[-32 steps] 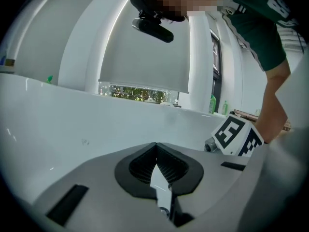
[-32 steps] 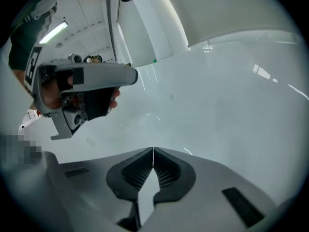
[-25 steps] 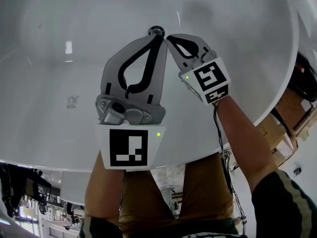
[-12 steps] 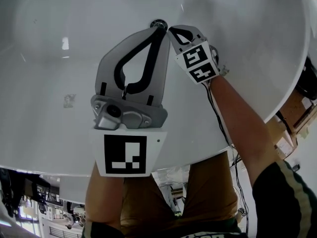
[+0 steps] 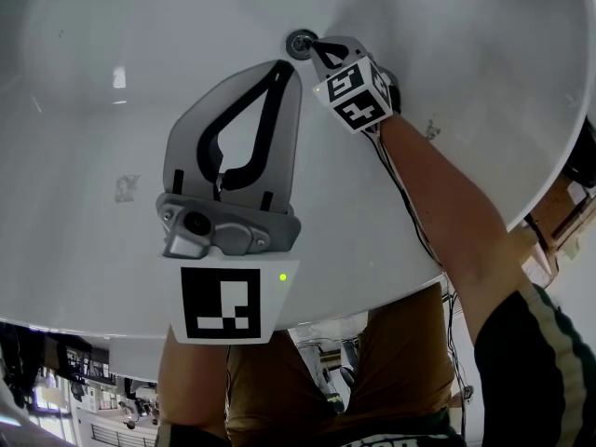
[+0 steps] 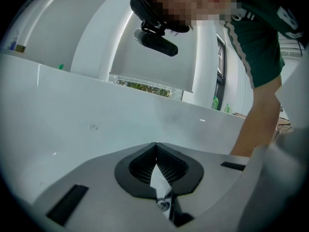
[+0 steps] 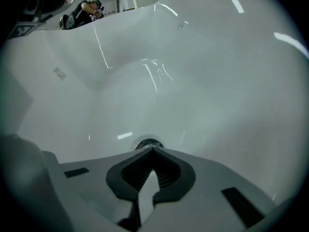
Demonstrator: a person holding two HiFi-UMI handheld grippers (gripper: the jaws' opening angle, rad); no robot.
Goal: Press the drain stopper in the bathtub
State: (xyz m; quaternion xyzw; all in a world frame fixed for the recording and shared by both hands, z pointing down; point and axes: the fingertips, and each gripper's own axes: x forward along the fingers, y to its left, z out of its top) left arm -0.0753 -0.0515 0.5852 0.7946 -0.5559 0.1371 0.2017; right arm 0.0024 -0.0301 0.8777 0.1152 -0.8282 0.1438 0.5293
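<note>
The round chrome drain stopper (image 5: 299,43) sits in the floor of the white bathtub (image 5: 112,45), near the top middle of the head view. My right gripper (image 5: 312,45) is shut with nothing between its jaws, its tips right at the stopper's edge. In the right gripper view the drain stopper (image 7: 148,143) shows just past the closed tips of the right gripper (image 7: 153,149). My left gripper (image 5: 282,67) hangs a little nearer to me, shut and empty, tips pointing toward the drain. In its own view the left gripper (image 6: 155,144) faces a tub wall.
The tub's rim (image 5: 484,222) curves along the right and near side. Cardboard boxes (image 5: 559,203) stand outside the tub at right. A person's bare forearm (image 5: 438,212) reaches over the rim, and a head-mounted camera (image 6: 155,40) shows above the left gripper.
My right gripper has moved forward and down to the drain stopper, its marker cube now farther up the view. The left gripper has drawn back slightly toward me and to the left.
</note>
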